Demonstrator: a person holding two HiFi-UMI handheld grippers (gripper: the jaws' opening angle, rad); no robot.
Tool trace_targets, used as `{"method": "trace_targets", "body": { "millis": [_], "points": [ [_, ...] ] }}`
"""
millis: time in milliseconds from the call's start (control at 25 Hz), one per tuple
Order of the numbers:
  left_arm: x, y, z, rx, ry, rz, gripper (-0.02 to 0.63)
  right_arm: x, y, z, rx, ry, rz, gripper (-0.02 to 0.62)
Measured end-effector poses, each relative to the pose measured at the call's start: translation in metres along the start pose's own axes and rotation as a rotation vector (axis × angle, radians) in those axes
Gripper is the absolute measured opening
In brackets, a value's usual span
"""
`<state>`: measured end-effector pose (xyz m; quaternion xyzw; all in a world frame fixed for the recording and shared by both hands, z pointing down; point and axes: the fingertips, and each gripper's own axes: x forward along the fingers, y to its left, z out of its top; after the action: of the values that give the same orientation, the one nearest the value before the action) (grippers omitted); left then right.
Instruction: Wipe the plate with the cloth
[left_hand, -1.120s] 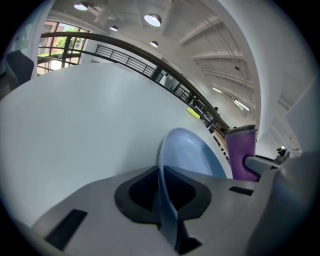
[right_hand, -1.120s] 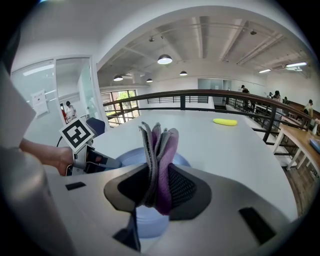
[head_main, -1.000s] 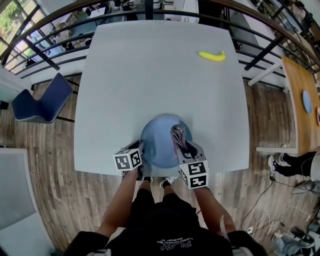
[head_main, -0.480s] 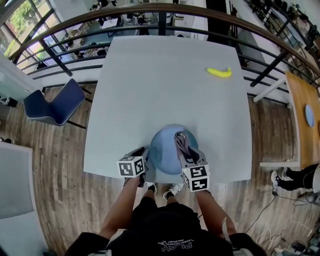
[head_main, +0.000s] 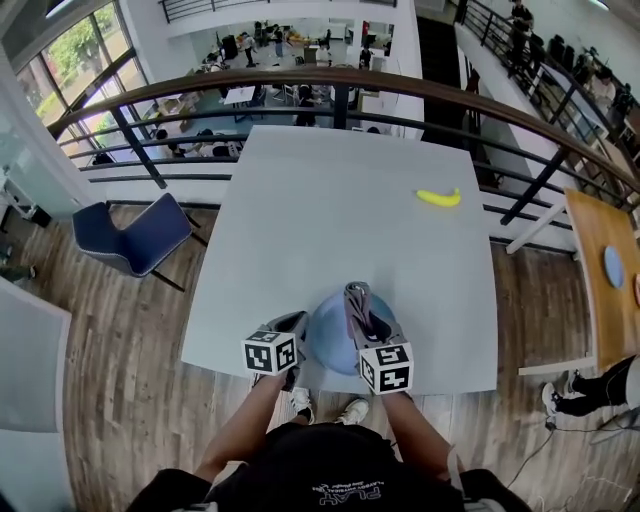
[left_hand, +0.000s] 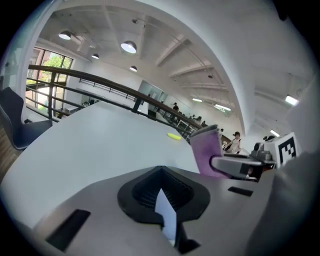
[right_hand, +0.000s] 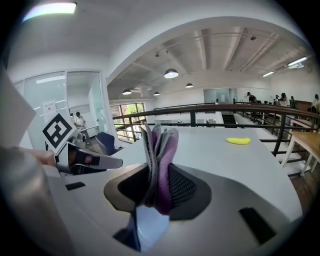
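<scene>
A blue plate (head_main: 332, 338) rests on the white table (head_main: 330, 210), close to its near edge. My right gripper (head_main: 363, 320) hovers over the plate's right half, shut on a folded purple-and-grey cloth (head_main: 356, 298) that sticks up from the jaws. In the right gripper view the cloth (right_hand: 160, 155) fills the jaws of the right gripper (right_hand: 157, 175). My left gripper (head_main: 297, 322) hangs at the plate's left rim, lifted off it, shut with nothing held. In the left gripper view the left gripper (left_hand: 161, 172) shows its jaws together, with the cloth (left_hand: 206, 150) to the right.
A yellow banana (head_main: 438, 197) lies at the table's far right, also seen as the banana (right_hand: 238, 141). A blue chair (head_main: 140, 235) stands left of the table. A dark railing (head_main: 330, 85) runs behind it. A wooden table (head_main: 605, 280) is at the right.
Both grippers have risen toward the camera. The left one has come off the plate's left rim. The cloth stays in the right gripper, and the head view has tilted up.
</scene>
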<state>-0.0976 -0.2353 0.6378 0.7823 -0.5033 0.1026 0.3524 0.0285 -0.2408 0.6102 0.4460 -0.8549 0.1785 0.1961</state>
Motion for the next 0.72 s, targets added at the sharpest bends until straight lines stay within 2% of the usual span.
{"method": "trace_targets", "body": {
  "millis": [280,480,720],
  "points": [
    [-0.027,-0.039,0.071,0.13,-0.203,-0.085,0.012,-0.014,0.012,0.035,-0.049,-0.075,0.016,0.117],
    [-0.028,-0.051,0.096,0.202,-0.296,-0.087,0.012,-0.017,0.003,0.054,-0.072,-0.149,0.011,0.117],
    [-0.038,-0.059,0.119,0.272,-0.358,-0.079,0.012,-0.031,-0.009,0.079,-0.096,-0.213,-0.025,0.117]
  ]
}}
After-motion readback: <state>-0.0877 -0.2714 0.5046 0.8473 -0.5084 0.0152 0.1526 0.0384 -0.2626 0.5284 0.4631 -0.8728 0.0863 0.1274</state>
